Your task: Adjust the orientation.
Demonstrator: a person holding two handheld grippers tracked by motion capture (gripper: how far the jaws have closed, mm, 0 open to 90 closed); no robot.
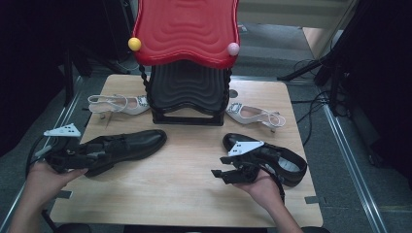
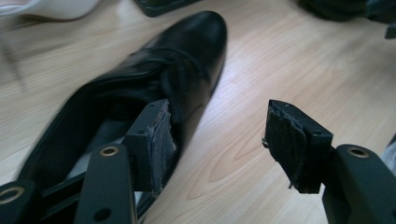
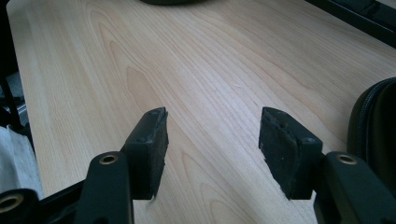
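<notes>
Lab: railed floor (image 1: 351,160), cabled stands (image 1: 335,73)

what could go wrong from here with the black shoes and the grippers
1. The left gripper is open, with one of its fingers at the opening of the left black shoe; closing from here may catch only the thin collar, so the shoe could slip or twist.
2. The right gripper is open over bare table, beside the right black shoe; closing here would probably grab nothing.
3. The white heeled sandals and the shoe rack stand close behind, so a wide swing might knock them.
</notes>
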